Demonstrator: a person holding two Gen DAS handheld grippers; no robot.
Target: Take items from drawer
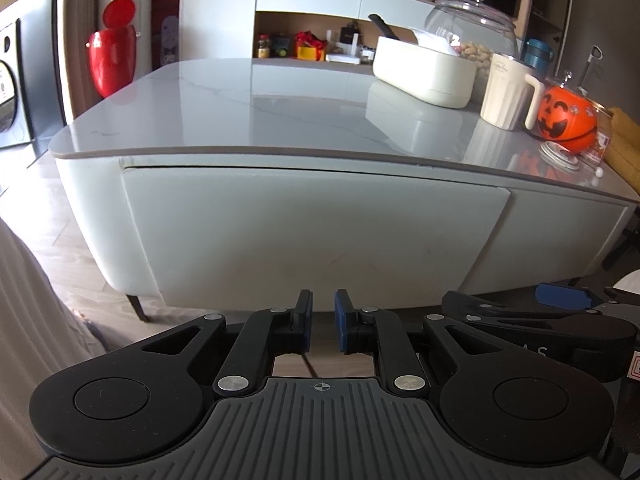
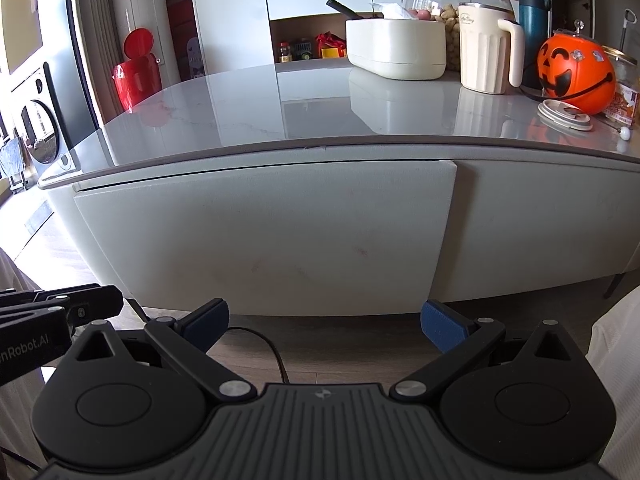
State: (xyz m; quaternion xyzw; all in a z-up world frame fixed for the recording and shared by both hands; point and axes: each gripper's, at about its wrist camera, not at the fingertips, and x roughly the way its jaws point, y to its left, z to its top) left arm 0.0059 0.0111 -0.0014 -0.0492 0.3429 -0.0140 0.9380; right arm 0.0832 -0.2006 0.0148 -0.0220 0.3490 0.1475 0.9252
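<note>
Drawer front (image 2: 256, 236) lying ahead of right gripper (image 2: 324, 322) fingers (image 2: 442, 326), sitting shut under tabletop (image 2: 320, 112). Second panel (image 2: 536, 220) sitting right of it. Box (image 2: 394, 48), jug (image 2: 486, 52), pumpkin bucket (image 2: 574, 74) standing on tabletop beyond fingers, toward right. Lid (image 2: 564, 114) lying before bucket. Left gripper (image 1: 323, 322) fingers (image 1: 342, 320) hanging before drawer front's lower edge. Cable (image 2: 264, 344) lying on floor between right fingers.

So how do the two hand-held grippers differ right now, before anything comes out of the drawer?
The left hand-held gripper has its jaws nearly shut, with a narrow gap; the right hand-held gripper has its jaws spread wide. The left one faces the drawer front near its middle, while the right one spans towards the drawer front's right edge. Both are empty, low before the closed drawer, touching nothing.
</note>
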